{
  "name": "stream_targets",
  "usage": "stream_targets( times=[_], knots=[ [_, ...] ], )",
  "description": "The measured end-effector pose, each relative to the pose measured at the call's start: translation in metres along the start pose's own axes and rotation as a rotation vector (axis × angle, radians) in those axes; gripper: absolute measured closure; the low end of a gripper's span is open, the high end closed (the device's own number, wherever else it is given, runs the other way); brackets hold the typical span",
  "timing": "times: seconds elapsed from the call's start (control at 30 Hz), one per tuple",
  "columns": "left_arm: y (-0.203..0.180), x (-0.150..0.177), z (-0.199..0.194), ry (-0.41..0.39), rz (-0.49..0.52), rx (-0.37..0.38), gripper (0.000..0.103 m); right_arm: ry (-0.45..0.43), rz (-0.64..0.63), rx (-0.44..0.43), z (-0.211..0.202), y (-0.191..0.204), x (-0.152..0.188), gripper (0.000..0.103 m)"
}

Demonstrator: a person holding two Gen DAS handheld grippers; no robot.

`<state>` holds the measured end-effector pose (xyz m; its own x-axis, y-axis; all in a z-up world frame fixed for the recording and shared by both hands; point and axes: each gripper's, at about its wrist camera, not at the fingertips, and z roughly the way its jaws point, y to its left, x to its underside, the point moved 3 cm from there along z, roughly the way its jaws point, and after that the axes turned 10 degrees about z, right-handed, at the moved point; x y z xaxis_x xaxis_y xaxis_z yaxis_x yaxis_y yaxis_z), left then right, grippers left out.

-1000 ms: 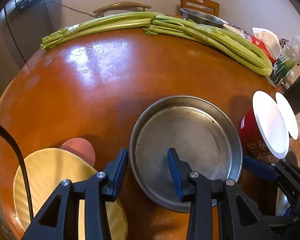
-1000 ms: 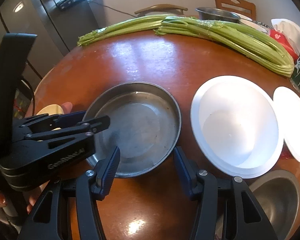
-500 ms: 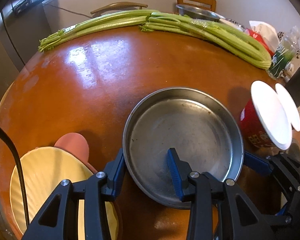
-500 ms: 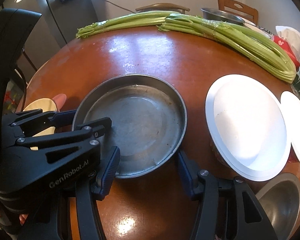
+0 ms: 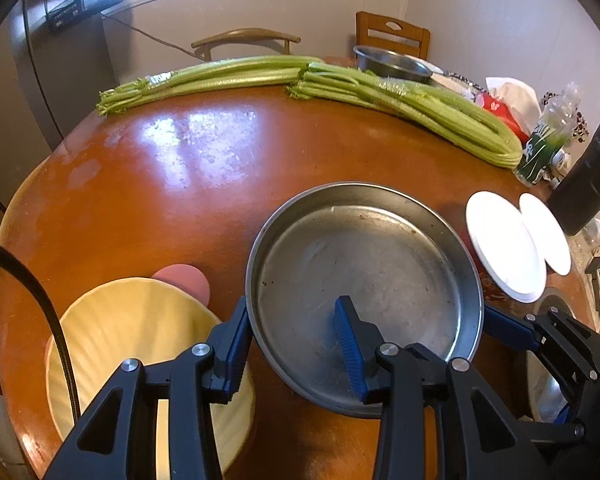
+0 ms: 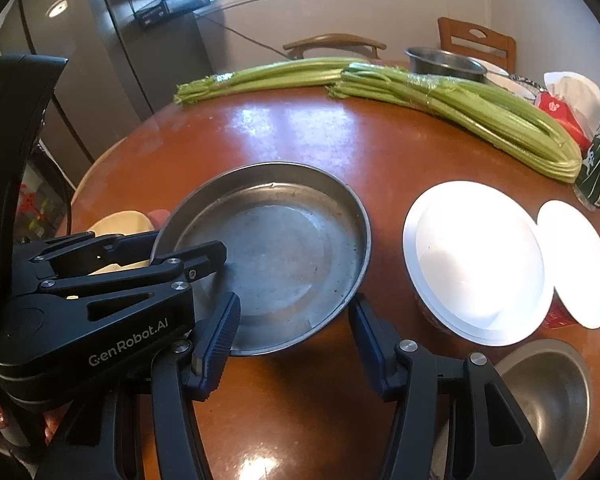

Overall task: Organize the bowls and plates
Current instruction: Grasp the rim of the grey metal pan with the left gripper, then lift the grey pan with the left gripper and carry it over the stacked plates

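The left gripper (image 5: pixel 296 344) has its fingers set wide astride the near rim of the steel pan (image 5: pixel 364 292) — one finger outside the wall, the other inside on the pan floor — and not yet closed on it, as far as I can tell. The pan sits near the middle of the round bench (image 5: pixel 172 184). The right gripper (image 6: pixel 296 340) hangs just short of the pan's near edge, fingers wide and holding nothing.

The risk I'd watch: a one-sided pinch on a thin, slick wall. If the fingers close shallow, the pan could pivot or slide out as it lifts, and its far side would drag on the wood. The two grippers are also crowded together at that same rim, so a careless swing might knock one against the other.

Around it, the yellow plate (image 5: pixel 140 344) lies just left, with a small pink dish (image 5: pixel 184 282) partly under its far edge. To the right a white bowl (image 6: pixel 476 260) and a smaller white lid (image 6: pixel 576 264) sit close, and a steel bowl (image 6: pixel 548 392) nearer the edge — any move rightward meets those. Celery bundles (image 5: pixel 380 92) line the far side, well apart.
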<state>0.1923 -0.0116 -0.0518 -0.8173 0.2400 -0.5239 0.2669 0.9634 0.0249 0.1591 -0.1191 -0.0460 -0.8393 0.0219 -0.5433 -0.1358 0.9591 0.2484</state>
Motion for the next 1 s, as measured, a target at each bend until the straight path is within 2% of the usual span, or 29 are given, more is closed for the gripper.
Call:
stream_targets(
  times=[0.37,0.63,1.0],
  knots=[
    [0.003,0.008,-0.036,-0.047,-0.026,-0.016,0.062,-0.054,-0.031,-0.042,-0.029,0.013,0.0,0.044],
    [0.014,0.016,-0.064,-0.085,-0.053,-0.061,0.062,-0.08,-0.087,-0.077,-0.043,0.034,0.001,0.044],
    [0.052,0.028,-0.099,-0.131,-0.128,-0.125,0.062,-0.093,-0.194,-0.135,-0.05,0.08,-0.007,0.044]
  ],
)
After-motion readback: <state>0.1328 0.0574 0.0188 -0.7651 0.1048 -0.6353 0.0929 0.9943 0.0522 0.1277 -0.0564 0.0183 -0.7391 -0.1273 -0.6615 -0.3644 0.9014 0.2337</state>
